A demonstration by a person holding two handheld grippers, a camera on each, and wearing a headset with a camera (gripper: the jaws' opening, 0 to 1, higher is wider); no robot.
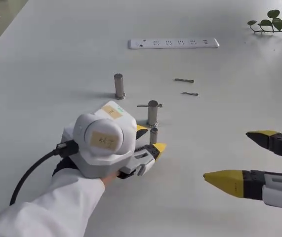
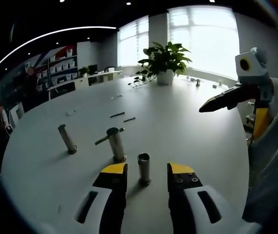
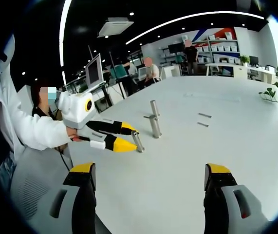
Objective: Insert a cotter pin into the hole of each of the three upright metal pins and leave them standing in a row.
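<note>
Left claw [image 2: 146, 169] brackets nearest upright pin [image 2: 143, 165] — not touching.

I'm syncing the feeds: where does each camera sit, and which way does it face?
Head view: headset, looking down at the table; sleeve, left gripper and right gripper show.
Left gripper view: rides that gripper, facing the near pin between its jaws.
Right gripper view: rides that gripper, facing the left gripper; own jaws below.
Shared: all show the middle pin.
</note>
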